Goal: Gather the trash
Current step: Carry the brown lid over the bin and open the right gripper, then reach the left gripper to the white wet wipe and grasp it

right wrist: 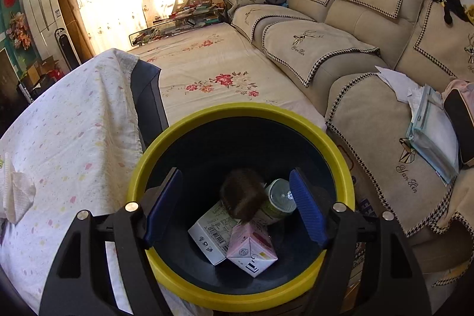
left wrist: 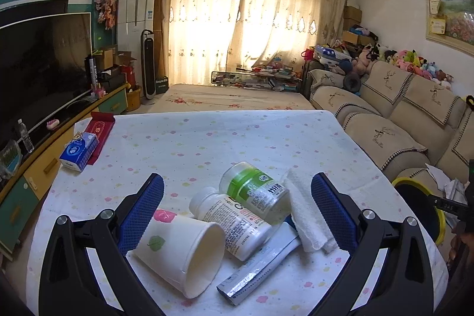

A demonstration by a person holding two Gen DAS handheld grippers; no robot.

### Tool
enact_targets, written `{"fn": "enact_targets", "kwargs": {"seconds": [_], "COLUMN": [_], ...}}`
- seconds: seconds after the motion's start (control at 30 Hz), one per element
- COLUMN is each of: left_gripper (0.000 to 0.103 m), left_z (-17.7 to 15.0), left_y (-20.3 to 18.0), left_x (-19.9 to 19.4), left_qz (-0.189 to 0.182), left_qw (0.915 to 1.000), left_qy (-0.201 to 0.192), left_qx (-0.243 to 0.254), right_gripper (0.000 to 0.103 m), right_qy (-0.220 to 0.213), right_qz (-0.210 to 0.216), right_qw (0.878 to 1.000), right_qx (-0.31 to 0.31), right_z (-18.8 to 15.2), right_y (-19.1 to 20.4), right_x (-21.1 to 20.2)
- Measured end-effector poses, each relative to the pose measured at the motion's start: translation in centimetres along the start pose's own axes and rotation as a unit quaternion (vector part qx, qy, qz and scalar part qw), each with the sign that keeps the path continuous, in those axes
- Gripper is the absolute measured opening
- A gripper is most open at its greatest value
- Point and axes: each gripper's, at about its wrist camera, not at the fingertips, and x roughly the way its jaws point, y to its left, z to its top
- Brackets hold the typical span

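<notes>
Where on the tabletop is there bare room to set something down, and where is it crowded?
The far half of the table is bare cloth, bordered by the tissue pack and red box at its left edge. The near middle is crowded: paper cup, two bottles, a sachet and a folded towel lie bunched between the left gripper's jaws.

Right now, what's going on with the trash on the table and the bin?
A person is clearing trash with two handheld grippers. The left gripper is open over a pile on the table: a paper cup, two bottles, a tube and a tissue, none gripped yet. The right gripper is open over the yellow-rimmed bin, holding nothing. Inside lie two cartons, a jar and a dark round thing.
</notes>
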Motion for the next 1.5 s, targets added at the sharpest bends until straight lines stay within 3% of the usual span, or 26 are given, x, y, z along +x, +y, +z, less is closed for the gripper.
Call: {"fn": "enact_targets", "kwargs": {"seconds": [0.2,0.43,0.6,0.73,1.07,1.13,1.2,1.23,1.33,1.5], "left_gripper": [0.098,0.097,0.088,0.085,0.050,0.035,0.012,0.007,0.004,0.004], "left_z": [-0.8,-1.6,-1.7,-1.6,-2.0,-1.9,-1.8,-1.8,-1.5,1.5], "left_y": [-3.3,-9.0,-11.3,-11.7,-13.3,-13.7,-14.1,-14.1,-15.1,-15.8], "left_x": [1.0,4.5,7.8,9.5,11.4,11.4,11.4,11.2,10.6,7.9], "left_qz": [-0.059,-0.105,-0.108,-0.093,-0.092,-0.094,-0.101,-0.104,-0.107,-0.115], "left_qw": [0.9965,0.9811,0.9731,0.9718,0.9659,0.9654,0.9629,0.9611,0.9587,0.9651], "left_qy": [0.041,0.129,0.169,0.178,0.193,0.190,0.194,0.195,0.188,0.154], "left_qx": [0.042,0.098,0.113,0.124,0.146,0.151,0.158,0.165,0.185,0.178], "right_gripper": [0.071,0.071,0.071,0.071,0.071,0.071,0.071,0.071,0.071,0.071], "right_qy": [0.001,-0.005,0.001,0.004,0.015,0.016,0.017,0.016,0.013,0.006], "right_qz": [0.014,0.031,0.053,0.065,0.085,0.087,0.089,0.090,0.093,0.097], "right_qw": [1.000,1.000,0.999,0.998,0.996,0.996,0.996,0.995,0.995,0.994], "right_qx": [0.001,-0.005,0.001,0.008,0.019,0.021,0.024,0.025,0.031,0.040], "right_z": [-0.7,-1.4,-1.8,-2.0,-2.5,-2.6,-2.7,-2.7,-2.7,-2.8], "right_y": [0.2,0.1,-0.3,-0.6,-1.2,-1.3,-1.4,-1.6,-2.0,-2.9], "right_x": [-0.5,-1.0,-0.9,-0.6,0.4,0.5,0.5,0.5,0.3,-0.4]}}
